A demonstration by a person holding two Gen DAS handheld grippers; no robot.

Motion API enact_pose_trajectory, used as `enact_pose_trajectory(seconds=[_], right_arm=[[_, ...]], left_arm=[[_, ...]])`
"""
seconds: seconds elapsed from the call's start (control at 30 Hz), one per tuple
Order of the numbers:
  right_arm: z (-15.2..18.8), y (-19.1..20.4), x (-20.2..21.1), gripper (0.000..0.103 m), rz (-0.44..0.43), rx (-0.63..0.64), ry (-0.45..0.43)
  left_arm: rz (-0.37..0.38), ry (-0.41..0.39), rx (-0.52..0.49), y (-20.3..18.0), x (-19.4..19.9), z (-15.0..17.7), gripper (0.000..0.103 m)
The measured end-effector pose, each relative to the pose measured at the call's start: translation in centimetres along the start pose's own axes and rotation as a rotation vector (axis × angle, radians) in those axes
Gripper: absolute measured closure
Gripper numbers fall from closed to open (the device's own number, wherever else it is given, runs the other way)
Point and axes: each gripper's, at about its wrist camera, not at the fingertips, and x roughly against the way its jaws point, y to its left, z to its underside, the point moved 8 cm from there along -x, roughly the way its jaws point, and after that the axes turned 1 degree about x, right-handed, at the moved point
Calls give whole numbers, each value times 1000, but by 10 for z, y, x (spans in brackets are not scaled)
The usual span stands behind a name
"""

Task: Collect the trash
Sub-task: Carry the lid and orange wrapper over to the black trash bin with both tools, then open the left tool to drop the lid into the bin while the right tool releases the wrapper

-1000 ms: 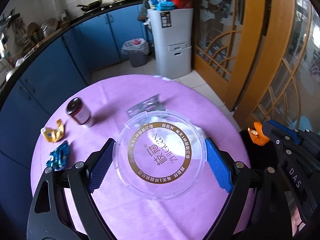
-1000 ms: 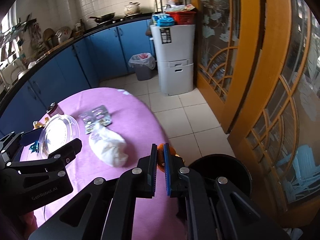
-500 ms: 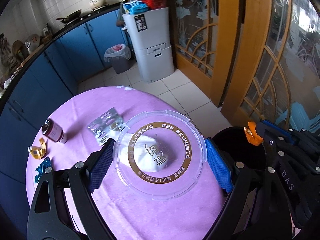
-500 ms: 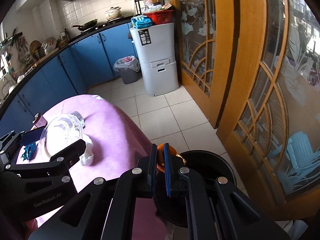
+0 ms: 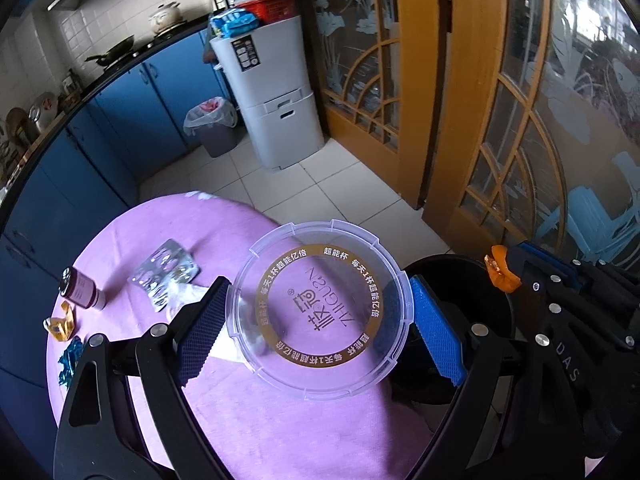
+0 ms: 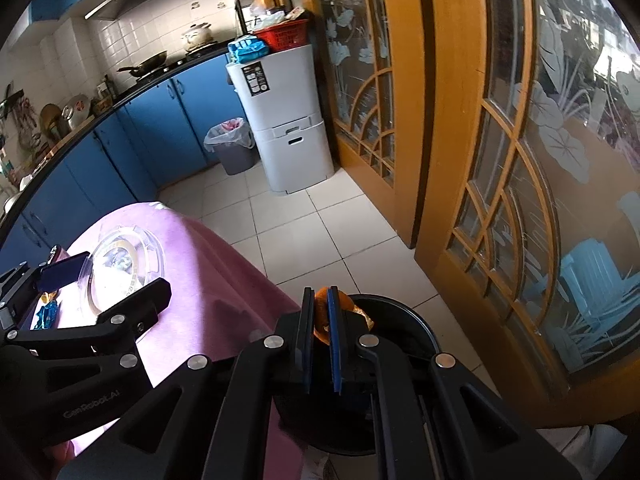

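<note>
In our left claw we grip a clear round lid by its rim, over the purple table's edge. Our right claw pinches an orange wrapper above the black bin. Only the left view shows what lies farther back on the table: a blister pack, a small bottle and two wrappers.

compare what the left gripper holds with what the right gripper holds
The left gripper holds a clear round lid, wide and flat, so its jaws stand far apart. The right gripper pinches a small crumpled orange wrapper, jaws nearly together. The lid hangs over the purple table; the wrapper hangs over the black bin. Both are gripped.
</note>
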Motion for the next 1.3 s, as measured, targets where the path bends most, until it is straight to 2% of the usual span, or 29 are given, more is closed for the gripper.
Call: enact_pose_trajectory(seconds=[0.77, 1.1, 1.3], right_arm=[[9, -48, -10, 96, 32, -86, 14], [11, -55, -15, 96, 43, -99, 21], [12, -59, -17, 96, 49, -104, 23]], left_arm=[[41, -6, -82, -55, -13, -19, 15], [52, 4, -88, -63, -20, -22, 14], [59, 24, -73, -63, -27, -23, 9]])
